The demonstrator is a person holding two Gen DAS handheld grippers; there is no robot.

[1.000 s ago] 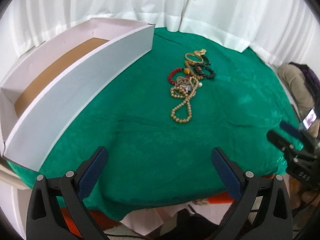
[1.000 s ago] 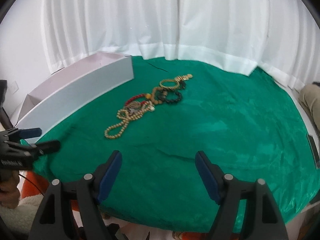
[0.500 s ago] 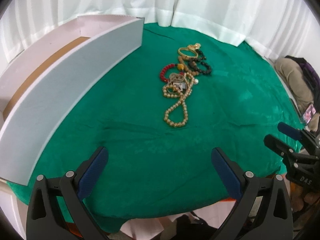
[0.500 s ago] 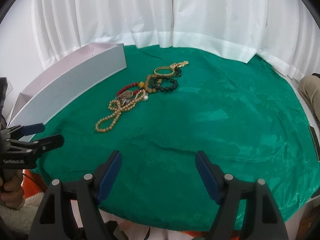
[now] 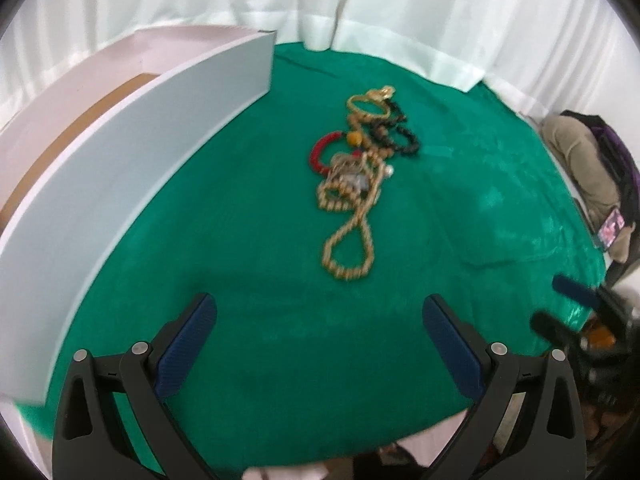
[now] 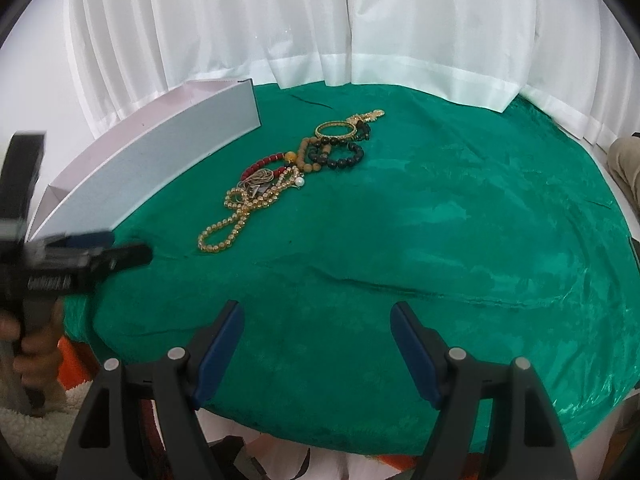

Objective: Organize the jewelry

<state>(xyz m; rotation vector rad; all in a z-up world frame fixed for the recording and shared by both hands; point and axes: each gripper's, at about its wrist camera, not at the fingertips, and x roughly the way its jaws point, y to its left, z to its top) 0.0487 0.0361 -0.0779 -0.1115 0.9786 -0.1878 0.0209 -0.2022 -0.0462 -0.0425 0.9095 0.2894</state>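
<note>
A pile of jewelry lies in the middle of the green cloth: a gold bead necklace, a red bead bracelet, black bead bracelets and a gold bangle. A long white box with a brown floor stands open at the left. My left gripper is open and empty, short of the necklace. My right gripper is open and empty near the cloth's front edge.
The green cloth covers a round table, with white curtains behind. The right gripper shows at the right of the left wrist view. The left gripper shows at the left of the right wrist view, held by a hand.
Both grippers have moved forward over the cloth toward the jewelry. The left one has come closer to the necklace. Both stay open.
</note>
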